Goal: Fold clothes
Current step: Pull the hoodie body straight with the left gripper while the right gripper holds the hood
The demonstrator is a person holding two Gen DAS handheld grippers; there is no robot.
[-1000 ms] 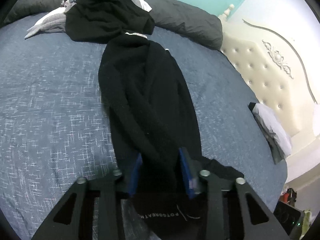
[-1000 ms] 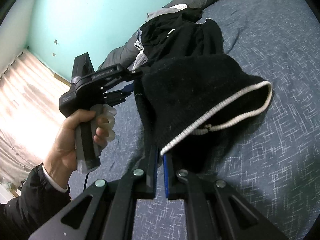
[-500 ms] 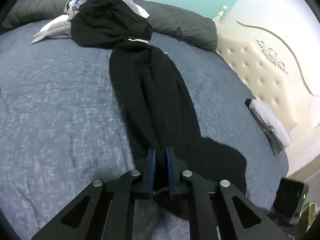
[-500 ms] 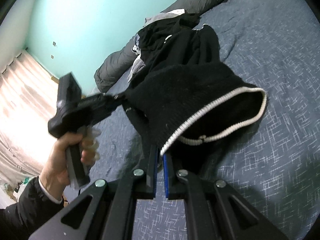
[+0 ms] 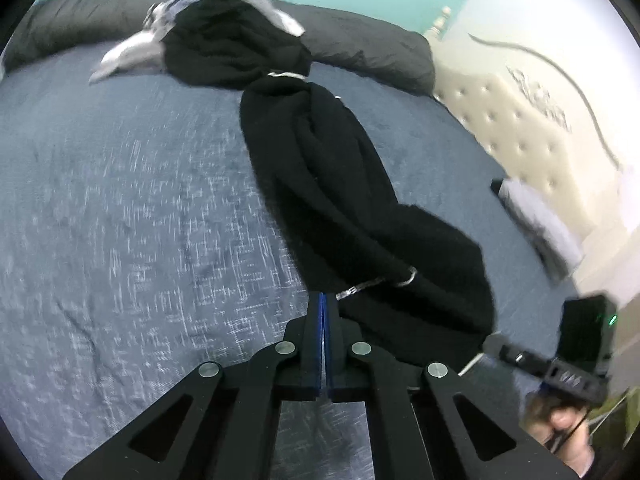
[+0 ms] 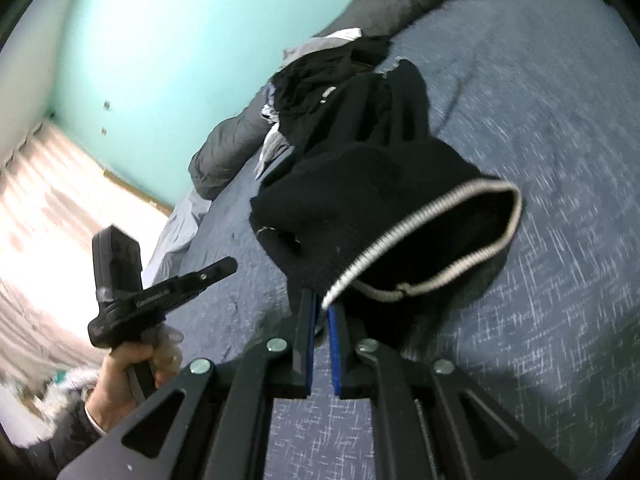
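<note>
1. Blue bedspread (image 5: 120, 200) fills both views; I count one long black knit garment (image 5: 320, 168) stretched across it and one heap of clothes (image 5: 224, 40) behind.
2. My left gripper (image 5: 323, 300) is fully closed, apparently empty.
3. My right gripper (image 6: 322, 312) is opening slightly, still pinching the garment's white-trimmed hem (image 6: 400, 236).
4. Motion blur smears details.

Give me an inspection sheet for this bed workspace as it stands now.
Surface: blue-grey bedspread, rumpled.
Job's things: black zip garment stretched along the bed; clothes pile at its far end.
Clutter: folded grey item near the headboard.
Grippers: left gripper shut, empty, beside the garment; right gripper shut on the garment's zip edge.
Cables: thin cable by the right hand, faint.
Surroundings: teal wall, cream tufted headboard.
</note>
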